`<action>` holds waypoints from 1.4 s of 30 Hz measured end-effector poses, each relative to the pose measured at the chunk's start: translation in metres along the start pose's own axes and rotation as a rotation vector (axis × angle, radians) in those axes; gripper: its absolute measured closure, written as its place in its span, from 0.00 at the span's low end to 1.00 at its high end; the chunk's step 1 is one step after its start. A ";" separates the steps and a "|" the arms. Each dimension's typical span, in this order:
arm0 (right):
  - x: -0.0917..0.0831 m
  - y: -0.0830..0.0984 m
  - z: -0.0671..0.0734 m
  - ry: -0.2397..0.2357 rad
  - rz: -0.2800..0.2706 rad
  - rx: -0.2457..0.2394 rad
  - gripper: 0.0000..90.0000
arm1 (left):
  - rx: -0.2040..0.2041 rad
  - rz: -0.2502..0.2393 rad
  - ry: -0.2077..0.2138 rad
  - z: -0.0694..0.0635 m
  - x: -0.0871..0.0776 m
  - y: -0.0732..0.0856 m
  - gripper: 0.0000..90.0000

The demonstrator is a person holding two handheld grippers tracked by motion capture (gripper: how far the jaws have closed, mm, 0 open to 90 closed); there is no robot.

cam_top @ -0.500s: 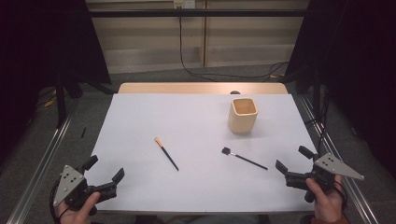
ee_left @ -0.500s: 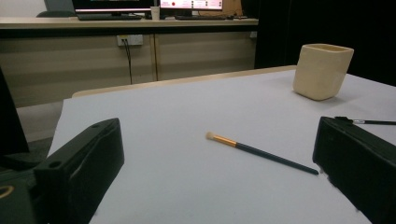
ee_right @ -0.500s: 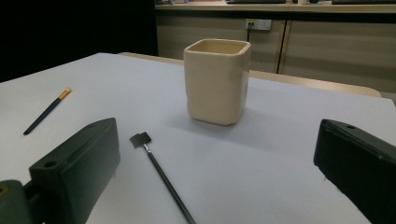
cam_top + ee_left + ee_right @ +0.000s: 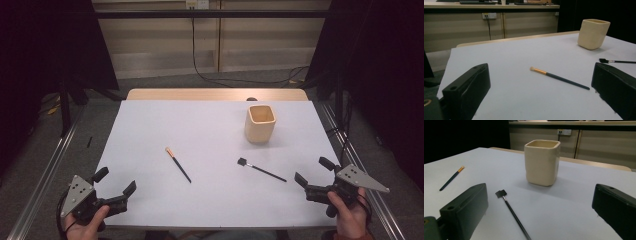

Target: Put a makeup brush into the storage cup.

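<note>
Just ahead of the right gripper's spread jaws lies the black brush.

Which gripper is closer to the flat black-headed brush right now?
Right. The right gripper sits open just past the handle end of the black-headed brush. The left gripper, also open, is at the table's opposite near corner, closer to the tan-tipped brush.
</note>
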State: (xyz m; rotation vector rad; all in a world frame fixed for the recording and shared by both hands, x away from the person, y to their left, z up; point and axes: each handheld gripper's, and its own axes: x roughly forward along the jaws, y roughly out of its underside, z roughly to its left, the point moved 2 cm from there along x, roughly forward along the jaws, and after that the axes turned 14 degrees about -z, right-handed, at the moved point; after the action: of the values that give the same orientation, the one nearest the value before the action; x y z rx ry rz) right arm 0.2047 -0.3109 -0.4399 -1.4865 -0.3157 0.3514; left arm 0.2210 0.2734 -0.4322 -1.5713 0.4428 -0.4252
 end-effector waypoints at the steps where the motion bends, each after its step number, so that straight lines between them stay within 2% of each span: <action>1: 0.000 0.000 0.000 0.000 0.000 -0.001 0.00 | 0.000 -0.001 -0.001 0.000 0.000 0.000 0.02; 7: -0.001 -0.001 0.002 -0.011 -0.009 -0.018 0.00 | -0.010 -0.002 0.009 0.000 0.001 0.000 0.02; 9: -0.001 -0.002 0.004 -0.015 -0.009 -0.024 0.00 | 0.008 0.009 0.008 -0.001 0.000 0.001 0.02; 16: 0.000 -0.003 0.008 -0.032 -0.019 -0.029 0.00 | 0.010 0.019 0.021 -0.004 0.001 -0.001 0.03; 21: 0.000 -0.003 0.008 -0.036 -0.021 -0.027 0.00 | 0.011 0.030 0.043 -0.011 0.008 -0.004 0.03; 22: 0.000 -0.002 0.008 -0.037 -0.021 -0.027 0.00 | -0.005 0.047 0.070 -0.014 0.011 -0.005 0.03; 23: 0.000 -0.002 0.008 -0.037 -0.021 -0.027 0.00 | -0.005 0.047 0.070 -0.014 0.011 -0.005 0.03; 27: 0.000 -0.002 0.009 -0.040 -0.017 -0.030 0.00 | 0.028 0.065 0.088 -0.019 0.017 -0.003 0.04; 33: 0.001 -0.002 0.008 -0.037 -0.013 -0.030 0.00 | 0.026 0.084 0.107 -0.020 0.022 -0.002 0.03; 35: 0.001 -0.002 0.008 -0.037 -0.013 -0.030 0.00 | 0.038 0.101 0.100 -0.021 0.027 -0.002 0.03; 39: 0.001 -0.002 0.008 -0.035 -0.012 -0.030 0.00 | 0.026 0.111 0.106 -0.022 0.033 -0.003 0.03; 41: 0.001 -0.001 0.008 -0.035 -0.011 -0.031 0.00 | 0.007 0.121 0.117 -0.024 0.037 -0.005 0.03; 42: 0.002 -0.001 0.008 -0.038 -0.008 -0.033 0.00 | 0.013 0.129 0.124 -0.025 0.040 -0.006 0.03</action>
State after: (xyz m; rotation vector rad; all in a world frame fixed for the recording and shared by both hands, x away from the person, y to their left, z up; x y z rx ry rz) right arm 0.2028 -0.3026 -0.4384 -1.5122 -0.3591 0.3699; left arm 0.2418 0.2315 -0.4249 -1.4993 0.6315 -0.4265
